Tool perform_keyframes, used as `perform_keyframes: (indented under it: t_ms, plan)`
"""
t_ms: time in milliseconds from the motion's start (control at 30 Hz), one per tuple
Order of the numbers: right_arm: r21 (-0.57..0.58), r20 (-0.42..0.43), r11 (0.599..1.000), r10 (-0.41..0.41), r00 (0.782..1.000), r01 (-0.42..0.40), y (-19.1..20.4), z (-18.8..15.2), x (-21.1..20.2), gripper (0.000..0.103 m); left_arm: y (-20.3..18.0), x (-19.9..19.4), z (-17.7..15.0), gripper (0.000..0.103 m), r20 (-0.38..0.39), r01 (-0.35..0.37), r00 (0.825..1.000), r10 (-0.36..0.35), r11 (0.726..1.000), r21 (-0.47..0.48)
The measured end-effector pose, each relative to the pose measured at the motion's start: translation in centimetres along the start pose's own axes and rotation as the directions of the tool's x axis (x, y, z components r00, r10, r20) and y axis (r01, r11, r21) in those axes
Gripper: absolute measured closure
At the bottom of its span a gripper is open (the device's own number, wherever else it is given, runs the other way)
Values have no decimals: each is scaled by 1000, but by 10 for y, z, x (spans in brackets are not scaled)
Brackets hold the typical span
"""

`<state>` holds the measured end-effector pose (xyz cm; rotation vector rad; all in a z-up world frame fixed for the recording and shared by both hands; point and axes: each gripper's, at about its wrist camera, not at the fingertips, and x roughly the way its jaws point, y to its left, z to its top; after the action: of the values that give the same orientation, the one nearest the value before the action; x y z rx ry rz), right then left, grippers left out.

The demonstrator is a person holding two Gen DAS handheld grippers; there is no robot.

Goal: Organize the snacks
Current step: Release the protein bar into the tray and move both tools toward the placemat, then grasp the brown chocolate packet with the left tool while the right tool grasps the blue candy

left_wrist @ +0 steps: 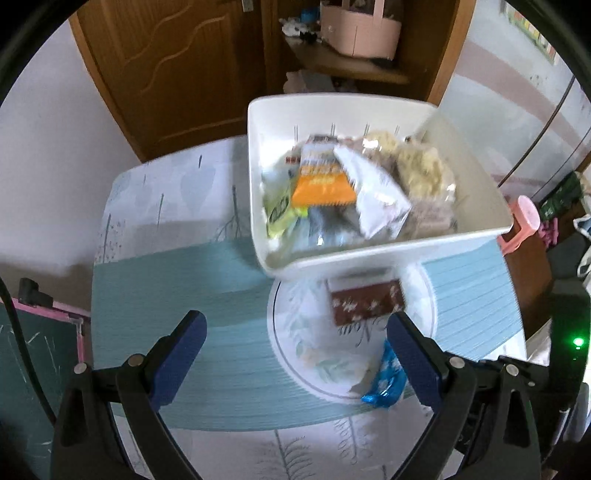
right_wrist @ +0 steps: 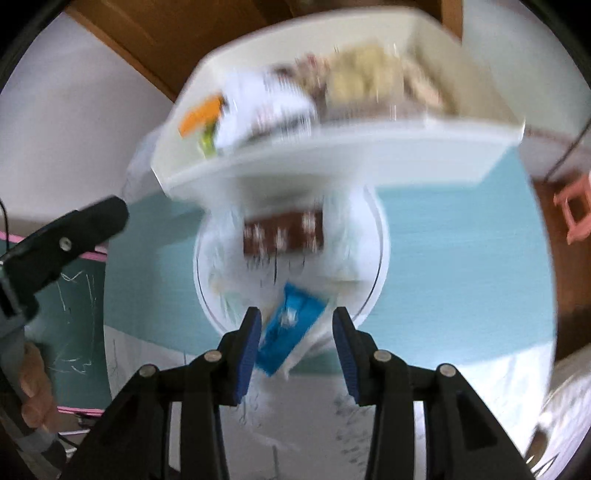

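A brown wooden door (left_wrist: 173, 70) stands behind the surface (left_wrist: 166, 229) with its teal patterned cloth. Right of the door, a wooden shelf (left_wrist: 354, 70) holds a pink box (left_wrist: 358, 33); left of it, a white wall (left_wrist: 48, 122).

The left gripper (left_wrist: 295, 354) has its jaws wide apart, and only flat teal striped table mat (left_wrist: 166, 295) and the edge of the round white plate with leaf prints (left_wrist: 295, 332) lie between them, so there is room there. Just ahead of the jaws, a brown snack packet with white flowers (left_wrist: 364, 304) lies on the plate. Past that, the tall white plastic bin full of snack bags (left_wrist: 369, 258) blocks the way. A shiny blue wrapped snack (left_wrist: 384, 384) sits beside the right jaw. Left of the jaws the mat is bare.

The right gripper (right_wrist: 297, 332) has its jaws partly apart, with the blue snack (right_wrist: 291, 325) filling much of the gap.
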<state>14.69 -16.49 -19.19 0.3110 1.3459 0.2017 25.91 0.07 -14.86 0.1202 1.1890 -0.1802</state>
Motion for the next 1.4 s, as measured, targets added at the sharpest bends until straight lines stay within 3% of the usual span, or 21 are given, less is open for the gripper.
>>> perform_keyframes:
  t_ms: [167, 367, 667, 767, 867, 1300, 1400]
  plan:
    - [106, -55, 994, -3, 998, 9, -2, -18, 27, 62, 5, 13, -14, 5, -36, -8, 999, 8, 1000, -7]
    - [165, -31, 986, -2, 1000, 7, 4, -26, 41, 58, 7, 22, -20, 5, -45, -20, 999, 20, 1000, 4]
    - [26, 19, 996, -81, 997, 81, 22, -27, 47, 59, -3, 32, -17, 5, -36, -32, 999, 34, 997, 68]
    - [-30, 28, 993, -115, 993, 116, 29, -30, 48, 73, -7, 37, -16, 5, -38, -23, 999, 27, 996, 85]
    - [-26, 25, 995, -92, 995, 92, 22, -30, 46, 77, -11, 44, -15, 5, -49, -9, 999, 14, 996, 89]
    - [148, 69, 986, -82, 994, 71, -51, -27, 18, 79, -35, 105, -3, 5, -93, 93, 990, -102, 991, -99]
    - [165, 72, 984, -84, 994, 71, -42, -25, 22, 79, -42, 117, -3, 5, -84, 91, 991, -102, 988, -123]
